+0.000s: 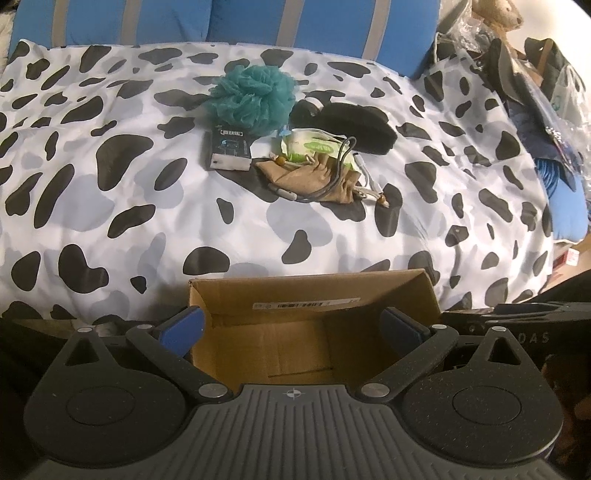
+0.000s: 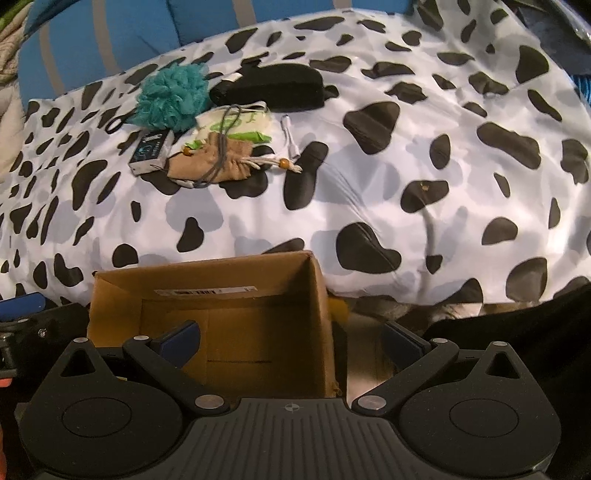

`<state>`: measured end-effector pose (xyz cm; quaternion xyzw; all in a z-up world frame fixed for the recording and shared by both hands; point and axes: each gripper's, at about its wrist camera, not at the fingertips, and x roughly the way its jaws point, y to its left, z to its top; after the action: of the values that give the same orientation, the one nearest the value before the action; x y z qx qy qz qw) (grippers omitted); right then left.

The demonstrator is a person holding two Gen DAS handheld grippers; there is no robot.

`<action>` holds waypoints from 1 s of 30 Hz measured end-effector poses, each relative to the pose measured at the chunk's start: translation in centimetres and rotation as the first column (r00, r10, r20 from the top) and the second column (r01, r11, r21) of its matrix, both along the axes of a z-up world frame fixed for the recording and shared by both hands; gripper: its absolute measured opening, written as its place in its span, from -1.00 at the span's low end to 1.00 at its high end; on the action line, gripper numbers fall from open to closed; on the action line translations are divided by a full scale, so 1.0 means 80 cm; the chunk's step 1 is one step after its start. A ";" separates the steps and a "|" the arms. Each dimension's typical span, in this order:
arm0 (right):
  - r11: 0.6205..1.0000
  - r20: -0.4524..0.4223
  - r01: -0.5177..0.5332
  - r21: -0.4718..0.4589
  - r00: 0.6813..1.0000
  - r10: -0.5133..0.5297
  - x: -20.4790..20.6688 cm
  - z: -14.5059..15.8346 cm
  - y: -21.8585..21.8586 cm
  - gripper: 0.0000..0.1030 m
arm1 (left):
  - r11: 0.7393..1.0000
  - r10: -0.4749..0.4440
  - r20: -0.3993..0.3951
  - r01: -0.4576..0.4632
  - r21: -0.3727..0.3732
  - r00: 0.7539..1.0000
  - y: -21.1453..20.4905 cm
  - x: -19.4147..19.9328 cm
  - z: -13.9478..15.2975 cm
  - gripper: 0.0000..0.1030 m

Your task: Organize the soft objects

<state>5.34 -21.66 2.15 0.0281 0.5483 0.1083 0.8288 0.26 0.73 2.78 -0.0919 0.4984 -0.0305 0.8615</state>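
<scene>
A cluster lies on the cow-print bedspread [image 1: 110, 221]: a teal mesh bath pouf [image 1: 251, 98], a black soft case [image 1: 354, 127], a green-and-white wipes pack [image 1: 314, 146], a tan drawstring pouch [image 1: 317, 177] with a grey cord across it, and a small dark box [image 1: 227, 149]. The same cluster shows in the right wrist view, with the pouf [image 2: 171, 98] and the pouch [image 2: 214, 160]. An empty open cardboard box [image 1: 295, 332] sits at the bed's near edge. My left gripper [image 1: 293, 328] is open over the box. My right gripper [image 2: 291, 341] is open above the box's right wall [image 2: 325, 321].
A blue striped cushion [image 1: 221, 22] lies behind the bedspread. Bags, clothes and a plush toy [image 1: 496, 14] are piled at the far right. A white cable adapter [image 2: 290, 136] lies right of the pouch.
</scene>
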 end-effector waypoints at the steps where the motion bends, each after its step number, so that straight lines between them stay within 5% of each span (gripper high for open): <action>1: 1.000 0.010 -0.006 -0.003 1.000 0.006 0.000 0.000 0.000 1.00 | 1.000 -0.001 0.000 0.001 0.001 1.000 0.000 0.000 0.000 1.00; 22: 0.999 0.079 -0.051 -0.003 0.996 0.051 0.002 0.015 0.009 1.00 | 1.000 -0.011 0.019 0.010 0.005 1.000 0.000 0.002 0.002 1.00; 30: 0.995 0.218 -0.093 -0.030 0.971 0.097 -0.003 0.034 0.020 1.00 | 1.000 0.005 0.068 -0.005 -0.001 0.998 0.012 0.013 0.019 1.00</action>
<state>5.09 -20.04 4.87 -0.0186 0.4553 0.1449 0.8783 1.28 1.71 4.28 -0.0923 0.4686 -0.0315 0.8780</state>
